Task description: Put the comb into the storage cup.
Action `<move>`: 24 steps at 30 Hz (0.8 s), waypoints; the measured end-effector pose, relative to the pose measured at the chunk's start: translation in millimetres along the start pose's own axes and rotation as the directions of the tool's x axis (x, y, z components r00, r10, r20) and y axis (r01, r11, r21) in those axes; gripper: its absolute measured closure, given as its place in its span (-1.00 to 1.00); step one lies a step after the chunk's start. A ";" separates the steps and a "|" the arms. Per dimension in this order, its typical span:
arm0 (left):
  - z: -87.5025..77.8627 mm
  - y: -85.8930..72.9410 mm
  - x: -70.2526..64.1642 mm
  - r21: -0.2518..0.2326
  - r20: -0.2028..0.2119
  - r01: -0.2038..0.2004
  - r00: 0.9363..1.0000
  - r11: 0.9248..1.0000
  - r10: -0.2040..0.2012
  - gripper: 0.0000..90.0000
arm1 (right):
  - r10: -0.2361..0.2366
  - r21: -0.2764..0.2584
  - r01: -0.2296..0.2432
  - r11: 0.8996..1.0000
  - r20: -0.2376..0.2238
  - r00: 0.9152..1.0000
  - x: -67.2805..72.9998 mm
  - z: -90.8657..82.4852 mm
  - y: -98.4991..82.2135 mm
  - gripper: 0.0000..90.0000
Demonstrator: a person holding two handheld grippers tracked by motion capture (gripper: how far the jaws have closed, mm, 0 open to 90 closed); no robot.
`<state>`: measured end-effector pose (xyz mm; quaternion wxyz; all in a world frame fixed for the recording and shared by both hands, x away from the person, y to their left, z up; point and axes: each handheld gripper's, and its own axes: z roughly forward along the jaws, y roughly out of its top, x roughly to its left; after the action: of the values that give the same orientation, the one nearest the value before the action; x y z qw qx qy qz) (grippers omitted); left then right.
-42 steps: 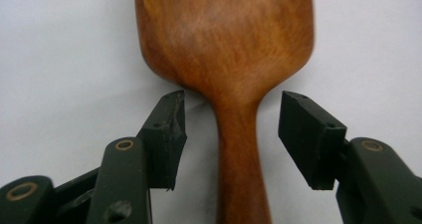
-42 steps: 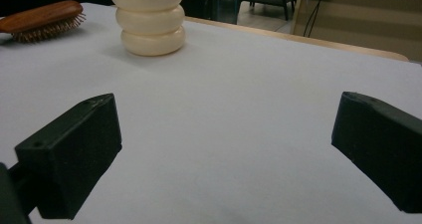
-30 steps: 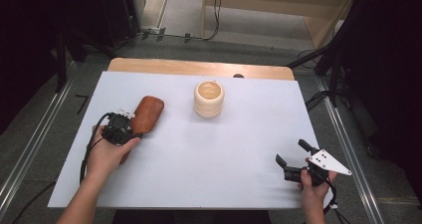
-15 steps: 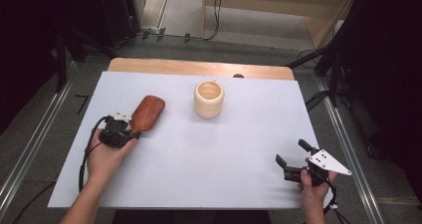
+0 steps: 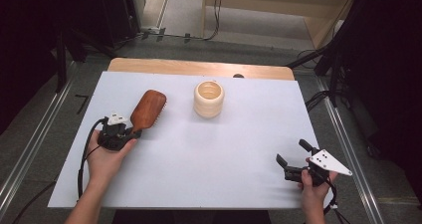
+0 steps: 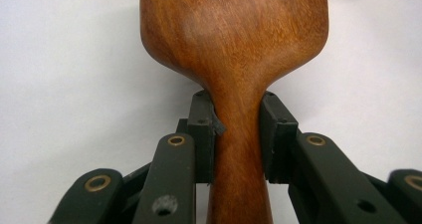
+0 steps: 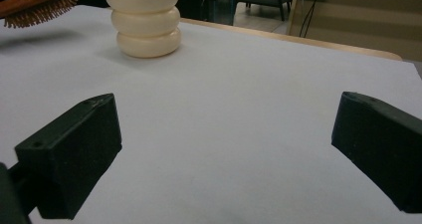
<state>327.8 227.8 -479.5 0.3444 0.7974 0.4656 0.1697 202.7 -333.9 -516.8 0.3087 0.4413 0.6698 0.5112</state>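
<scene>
At the left side of the white-covered desk (image 5: 199,174), the left gripper (image 5: 130,133) is clamped on the narrow neck of a reddish-brown wooden paddle hairbrush (image 5: 147,108). In the left gripper view its two black pads (image 6: 204,134) press against both sides of the handle just below where the wood flares out into the broad head (image 6: 234,30), and the jaws have just been closing with that handle between them. The brush head reaches ahead of this gripper, up and away from the person's hand (image 5: 104,157); in the right gripper view its bristles (image 7: 37,12) face down and the head hangs clear of the desk above its own shadow.

Beyond the brush head and to its right stands a cream-coloured ribbed holder made of three stacked rings (image 5: 209,99), upright and well apart from both grippers.

At the right near corner, the right gripper (image 5: 294,159) is held low over the desk with its jaws spread wide and nothing between them. From its own view the cream holder (image 7: 144,20) stands far ahead and to the left of its jaws.
</scene>
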 end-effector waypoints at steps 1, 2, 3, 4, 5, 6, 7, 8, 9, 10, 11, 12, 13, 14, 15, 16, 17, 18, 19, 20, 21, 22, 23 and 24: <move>-0.1 -1.1 -0.4 -0.013 0.013 0.004 1.000 1.000 -0.004 0.60 | 0.003 -0.003 -0.003 1.000 0.000 1.000 -0.2 -0.3 -0.1 -1.00; -1.0 -2.0 -1.0 -0.017 0.021 0.001 1.000 1.000 -0.001 0.60 | 0.005 -0.007 -0.005 1.000 0.001 1.000 -0.4 -0.4 -0.1 -1.00; -1.6 -3.0 -2.6 -0.021 0.024 0.002 1.000 1.000 -0.001 0.60 | 0.006 -0.009 -0.006 1.000 0.000 1.000 -0.7 -0.5 -0.2 -1.00; -2.2 -4.0 -3.8 -0.030 0.027 0.001 1.000 1.000 0.000 0.60 | 0.008 -0.010 -0.008 1.000 -0.001 1.000 -0.8 -0.6 -0.1 -1.00; -2.7 -5.0 -5.1 -0.040 0.027 -0.002 1.000 0.999 0.003 0.60 | 0.008 -0.009 -0.008 1.000 -0.002 1.000 -1.0 -0.8 0.0 -1.00; -3.0 -6.1 -6.6 -0.054 0.032 0.007 0.999 0.999 -0.005 0.60 | 0.009 -0.007 -0.009 1.000 -0.007 1.000 -1.2 -1.1 0.2 -1.00; -3.7 -7.1 -7.3 -0.064 0.033 0.009 0.999 0.998 -0.006 0.60 | 0.008 -0.006 -0.008 1.000 -0.013 1.000 -1.5 -1.6 0.5 -1.00; -4.2 -8.0 -8.3 -0.077 0.035 0.013 0.999 0.997 -0.010 0.60 | 0.011 -0.007 -0.011 1.000 -0.017 1.000 -1.5 -2.1 0.8 -1.00; -4.5 -8.6 -9.1 -0.087 0.035 0.016 0.999 0.996 -0.013 0.60 | 0.009 -0.007 -0.009 1.000 -0.018 1.000 -1.7 -2.9 1.1 -1.00; -4.8 -8.7 -10.2 -0.096 0.030 0.018 0.999 0.995 -0.015 0.60 | 0.007 -0.006 -0.007 1.000 -0.017 1.000 -1.7 -3.6 1.6 -1.00; -5.3 -8.6 -10.9 -0.104 0.037 0.018 0.999 0.994 -0.014 0.60 | 0.007 -0.007 -0.007 1.000 -0.020 1.000 -1.6 -4.1 2.2 -1.00; -6.1 -8.4 -12.1 -0.109 0.038 0.014 0.999 0.994 -0.009 0.60 | 0.009 -0.010 -0.010 1.000 -0.025 1.000 -2.2 -4.6 2.8 -1.00; -6.8 -8.7 -14.2 -0.119 0.038 0.011 0.999 0.993 -0.007 0.60 | 0.019 -0.015 -0.019 1.000 -0.026 0.999 -3.2 -5.1 3.1 -1.00; -7.3 -8.8 -15.5 -0.124 0.050 0.008 0.999 0.992 -0.001 0.60 | 0.026 -0.015 -0.026 1.000 -0.031 0.999 -4.2 -6.3 3.5 -1.00; -7.5 -8.8 -16.6 -0.125 0.063 0.002 0.998 0.992 0.006 0.60 | 0.033 -0.023 -0.034 0.999 -0.030 0.999 -5.2 -7.1 3.8 -1.00; -8.0 -8.7 -18.8 -0.124 0.063 -0.007 0.998 0.992 0.015 0.60 | 0.039 -0.024 -0.040 0.999 -0.030 0.999 -5.8 -8.1 4.4 -1.00; -8.3 -8.8 -20.6 -0.129 0.062 -0.014 0.998 0.992 0.023 0.60 | 0.037 -0.029 -0.038 0.999 -0.031 0.999 -5.8 -8.3 5.4 -1.00; -8.7 -9.1 -22.0 -0.136 0.073 -0.013 0.997 0.991 0.023 0.60 | 0.025 -0.025 -0.026 0.999 -0.040 0.999 -2.9 -7.9 8.2 -1.00; -9.2 -9.4 -23.4 -0.142 0.078 -0.009 0.997 0.990 0.020 0.60 | 0.025 -0.025 -0.026 0.999 -0.040 0.999 -2.9 -7.9 8.2 -1.00; -9.6 -10.0 -25.1 -0.150 0.083 -0.003 0.996 0.989 0.016 0.60 | 0.011 -0.023 -0.012 1.000 -0.038 0.999 -0.4 -6.9 9.8 -1.00; -9.9 -10.6 -26.6 -0.157 0.086 -0.004 0.996 0.988 0.017 0.60 | 0.002 -0.018 -0.003 1.000 -0.042 0.999 2.8 -6.0 11.8 -1.00; -10.1 -11.1 -28.1 -0.163 0.091 -0.006 0.996 0.987 0.021 0.60 | -0.005 -0.016 0.004 1.000 -0.048 0.999 6.4 -4.7 13.7 -1.00; -10.4 -11.7 -30.3 -0.170 0.091 -0.004 0.996 0.985 0.020 0.60 | -0.009 -0.016 0.009 1.000 -0.055 0.998 10.1 -3.4 15.6 -1.00; -10.8 -12.2 -31.9 -0.179 0.096 -0.004 0.995 0.984 0.021 0.60 | -0.017 -0.018 0.016 1.000 -0.062 0.998 13.5 -1.8 17.4 -1.00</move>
<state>297.5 208.6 -479.0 0.4357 0.7735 0.4262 0.1739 200.2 -320.9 -499.1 0.2957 0.4169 0.6781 0.5281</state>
